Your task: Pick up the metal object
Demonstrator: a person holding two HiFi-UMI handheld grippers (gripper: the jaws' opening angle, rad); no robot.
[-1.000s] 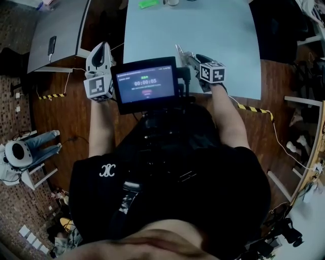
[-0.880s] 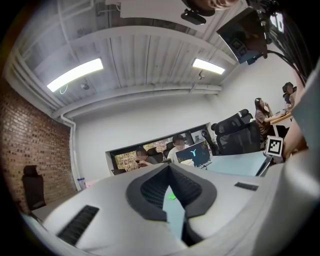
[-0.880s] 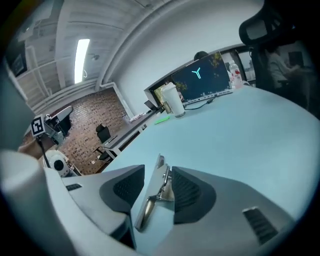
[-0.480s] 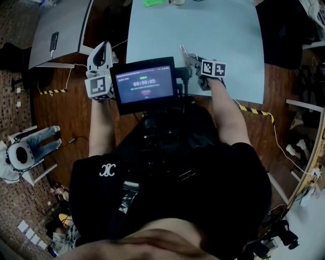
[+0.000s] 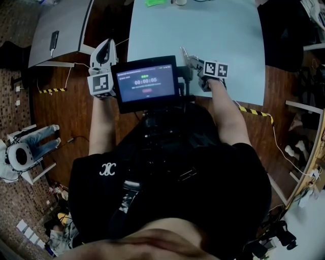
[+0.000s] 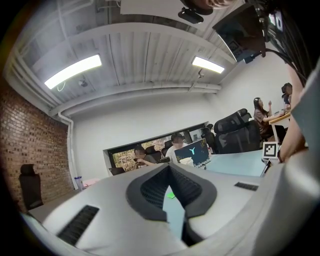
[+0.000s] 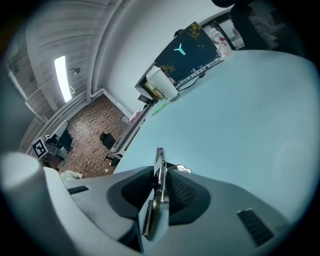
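Observation:
The metal object (image 5: 183, 53) is a thin steel piece with a spring along it, and it sticks out forward from my right gripper (image 5: 191, 61) over the near edge of the light blue table (image 5: 223, 30). In the right gripper view it (image 7: 159, 181) stands on edge between the dark pads, which press on both of its sides as the jaws close further. My left gripper (image 5: 105, 45) hangs left of the table over the wooden floor. Its pads (image 6: 192, 192) meet at the tips with nothing between them.
A small screen (image 5: 146, 82) is mounted between the grippers. A green item (image 5: 152, 2) and a cup (image 5: 179, 2) sit at the table's far edge, near a laptop (image 7: 192, 47). A grey table (image 5: 61, 25) stands at the left. Striped tape (image 5: 254, 109) marks the floor.
The right gripper has rolled a little and edged to the right with the metal object still in it. The left gripper has moved slightly forward.

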